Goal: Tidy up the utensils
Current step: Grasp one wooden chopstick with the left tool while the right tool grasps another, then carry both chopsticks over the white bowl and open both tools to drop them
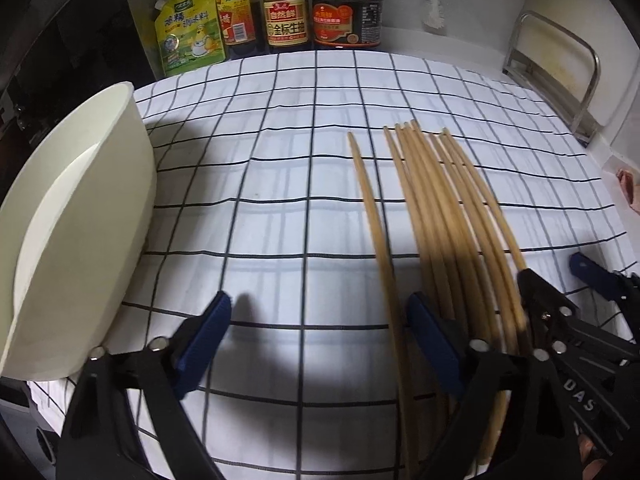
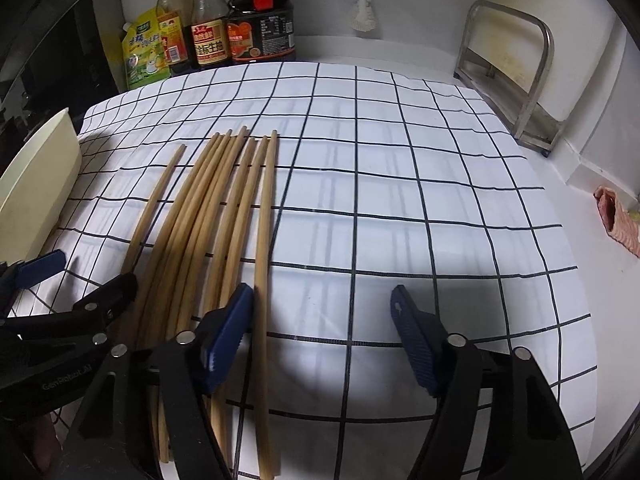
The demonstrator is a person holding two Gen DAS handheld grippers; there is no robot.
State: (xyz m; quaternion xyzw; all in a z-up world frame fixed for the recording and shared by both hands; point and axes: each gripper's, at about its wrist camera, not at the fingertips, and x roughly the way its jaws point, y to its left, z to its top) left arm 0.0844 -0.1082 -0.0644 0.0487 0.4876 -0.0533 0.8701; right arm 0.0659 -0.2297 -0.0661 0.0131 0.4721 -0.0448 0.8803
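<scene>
Tan bamboo chopsticks (image 1: 436, 216), white cloth (image 1: 280, 184) gridded with black lines, cream container (image 1: 80, 240), navy-padded black left tool (image 1: 320, 320), yellow-green pouch (image 1: 188, 28)

Left hand-held gripper (image 1: 320, 344) sits low over the checked cloth (image 1: 280, 184) on the desk, jaws wide apart, nothing betw. them. Its right blue pad (image 1: 434, 344) lies just beside the bundle of wooden chopsticks (image 1: 452, 216), which fan away from it toward the sauce bottles (image 1: 304, 12) at the back wall; one chopstick (image 1: 372, 216) lies apart, left of the bundle. Right hand-held gripper (image 1: 552, 276) comes in at the bundle's right side, one black finger touching the outermost stick, jaws spread. White tub (image 1: 80, 220) stands well left of the bundle, at the cloth's edge. Metal rack (image 1: 560, 76) stands far right of the bottles.
</scene>
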